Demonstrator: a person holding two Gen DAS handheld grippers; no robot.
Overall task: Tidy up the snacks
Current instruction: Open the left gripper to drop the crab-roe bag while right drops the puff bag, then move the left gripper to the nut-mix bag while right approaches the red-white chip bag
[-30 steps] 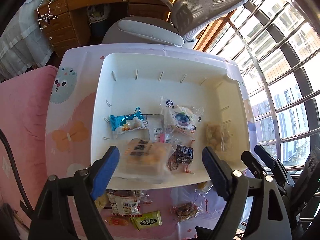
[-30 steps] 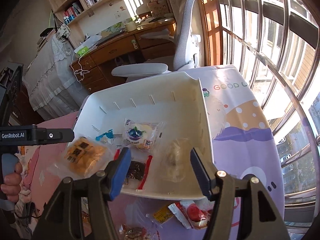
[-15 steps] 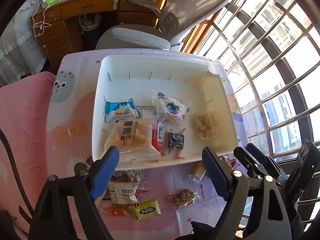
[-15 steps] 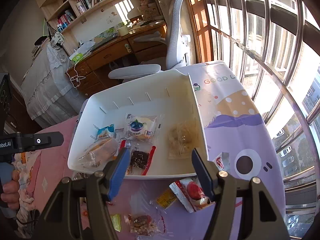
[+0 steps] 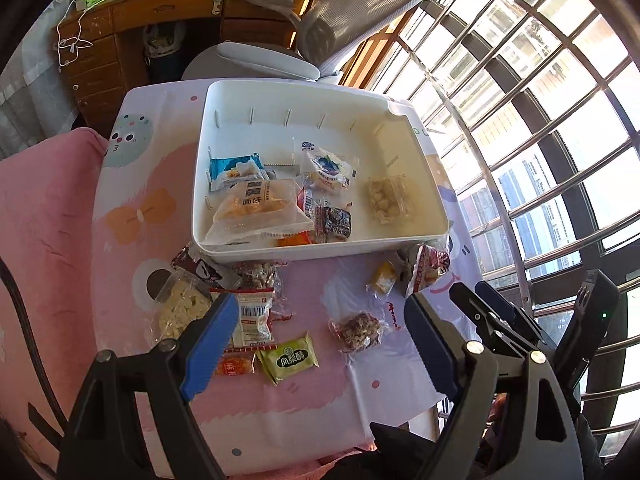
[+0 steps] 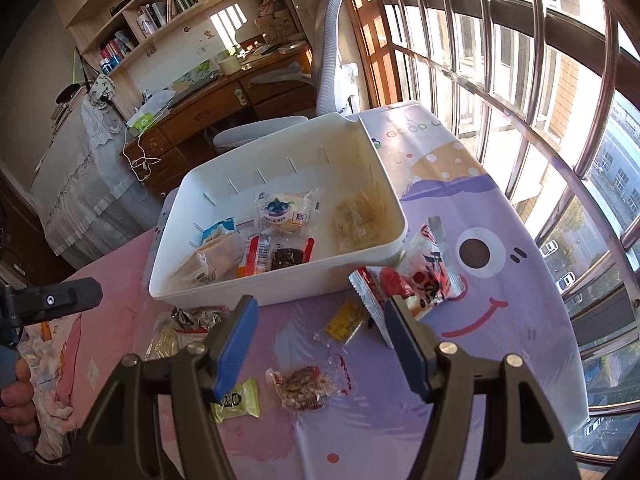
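A white bin on the table holds several snack packets, among them an orange bread pack at its near left. More packets lie on the cloth in front of it: a green pack, a brown nut pack, a small yellow pack and a red-white pack. My left gripper is open and empty above these loose packets. My right gripper is open and empty above them too.
A barcode pack and a clear bag of pale pieces lie at the left. The table's near edge drops off. A grey office chair and a wooden desk stand behind; window bars run along the right.
The orange bread pack left my left gripper and now lies in the bin. Both grippers pulled back toward the near edge, over the loose packets.
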